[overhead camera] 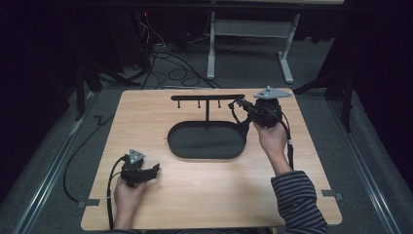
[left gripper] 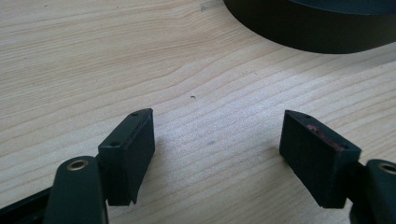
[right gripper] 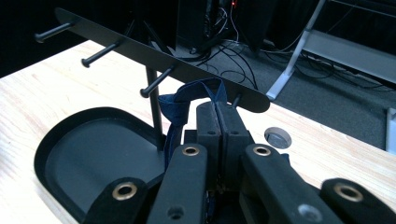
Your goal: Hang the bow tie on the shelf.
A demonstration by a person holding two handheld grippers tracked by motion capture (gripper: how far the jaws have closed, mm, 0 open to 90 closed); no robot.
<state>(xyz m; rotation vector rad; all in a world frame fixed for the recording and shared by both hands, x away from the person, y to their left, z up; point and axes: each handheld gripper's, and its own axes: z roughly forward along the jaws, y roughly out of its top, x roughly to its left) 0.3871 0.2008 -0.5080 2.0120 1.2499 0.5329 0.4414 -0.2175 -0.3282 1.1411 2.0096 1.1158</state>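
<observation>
Right tongs (right gripper: pixel 218 122): clenched on a blue strap (right gripper: pixel 187 100), just under the rack (right gripper: pixel 154 52) bar's end peg.
Left tongs (left gripper: pixel 217 149): released, empty, over the worktop (left gripper: pixel 93 56).
Risk: the loop could miss the peg and drop beside the tray (right gripper: pixel 70 154).

A pale wooden table (overhead camera: pixel 204 195) with rounded corners stands on grey carpeted floor (overhead camera: pixel 44 161). Metal rails (overhead camera: pixel 53 170) run along the floor on either side of it. Behind it stands a light grey metal frame (overhead camera: pixel 214 44) with two legs, probably the base of another table, though its top is cut off. Black cables (overhead camera: pixel 170 63) lie tangled on the floor near it. The back of the room is dark; a small red light (overhead camera: pixel 144 14) glows there.
</observation>
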